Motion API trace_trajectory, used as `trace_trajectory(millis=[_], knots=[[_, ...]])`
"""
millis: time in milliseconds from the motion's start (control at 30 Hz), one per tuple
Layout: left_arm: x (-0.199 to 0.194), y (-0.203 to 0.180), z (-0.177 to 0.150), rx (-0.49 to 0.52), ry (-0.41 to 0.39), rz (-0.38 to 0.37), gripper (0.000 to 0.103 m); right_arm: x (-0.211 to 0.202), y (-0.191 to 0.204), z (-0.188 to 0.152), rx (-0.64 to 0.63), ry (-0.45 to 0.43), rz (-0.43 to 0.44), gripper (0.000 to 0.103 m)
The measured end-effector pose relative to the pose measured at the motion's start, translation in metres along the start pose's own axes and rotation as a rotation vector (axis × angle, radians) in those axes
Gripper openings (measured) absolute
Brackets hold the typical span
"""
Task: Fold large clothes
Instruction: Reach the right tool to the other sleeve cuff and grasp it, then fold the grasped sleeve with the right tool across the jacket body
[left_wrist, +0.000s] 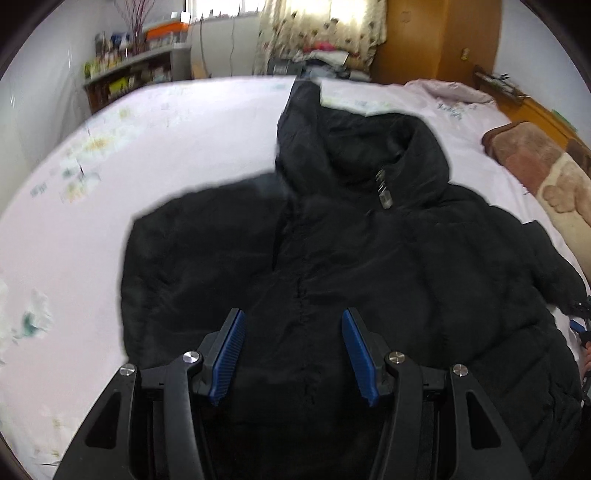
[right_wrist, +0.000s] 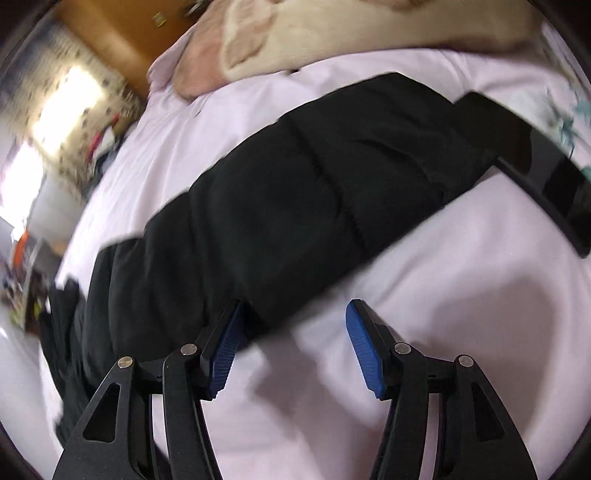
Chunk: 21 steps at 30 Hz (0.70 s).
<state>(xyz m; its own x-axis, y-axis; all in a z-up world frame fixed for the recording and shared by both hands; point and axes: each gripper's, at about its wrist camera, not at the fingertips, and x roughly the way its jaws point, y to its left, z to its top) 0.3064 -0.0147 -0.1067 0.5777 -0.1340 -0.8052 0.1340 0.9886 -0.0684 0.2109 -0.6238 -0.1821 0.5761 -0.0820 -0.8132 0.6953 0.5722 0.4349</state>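
You are reaching in for a first fold, both the left gripper (left_wrist: 292, 354) and right gripper (right_wrist: 293, 349) released and empty over the black hooded puffer jacket (left_wrist: 332, 258) spread on the pink bedsheet (left_wrist: 166, 147), so next pinch the outstretched sleeve (right_wrist: 332, 177) (only the right wrist view shows it fully).
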Motion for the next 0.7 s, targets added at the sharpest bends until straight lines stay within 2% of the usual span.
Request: trace_trajectory(millis=[200,233,267,333,400,500,700], knots=[[0.008,-0.005,-0.007,0.021,-0.029,0.012,0.063,0.011,0.002,0.015,0.03,-0.028,0.048,0.058],[0.007,-0.004,-0.007,0.019,-0.029,0.008,0.063,0.011,0.002,0.016,0.034,-0.024,0.055,0.044],[0.006,-0.003,-0.007,0.018,-0.027,0.002,0.063,0.011,0.003,0.017,0.039,-0.015,0.074,0.02],[0.002,-0.002,-0.007,0.024,-0.017,-0.011,0.063,-0.001,0.012,0.016,0.025,-0.025,0.072,0.011],[-0.006,-0.002,-0.005,0.029,-0.012,-0.037,0.063,-0.017,0.025,0.016,-0.012,-0.047,0.066,0.01],[-0.026,-0.004,-0.005,0.034,-0.032,-0.068,0.063,-0.061,0.056,0.014,-0.09,-0.108,0.106,0.009],[-0.078,0.001,-0.006,0.018,-0.11,-0.104,0.063,-0.155,0.148,-0.008,-0.305,-0.192,0.257,0.009]])
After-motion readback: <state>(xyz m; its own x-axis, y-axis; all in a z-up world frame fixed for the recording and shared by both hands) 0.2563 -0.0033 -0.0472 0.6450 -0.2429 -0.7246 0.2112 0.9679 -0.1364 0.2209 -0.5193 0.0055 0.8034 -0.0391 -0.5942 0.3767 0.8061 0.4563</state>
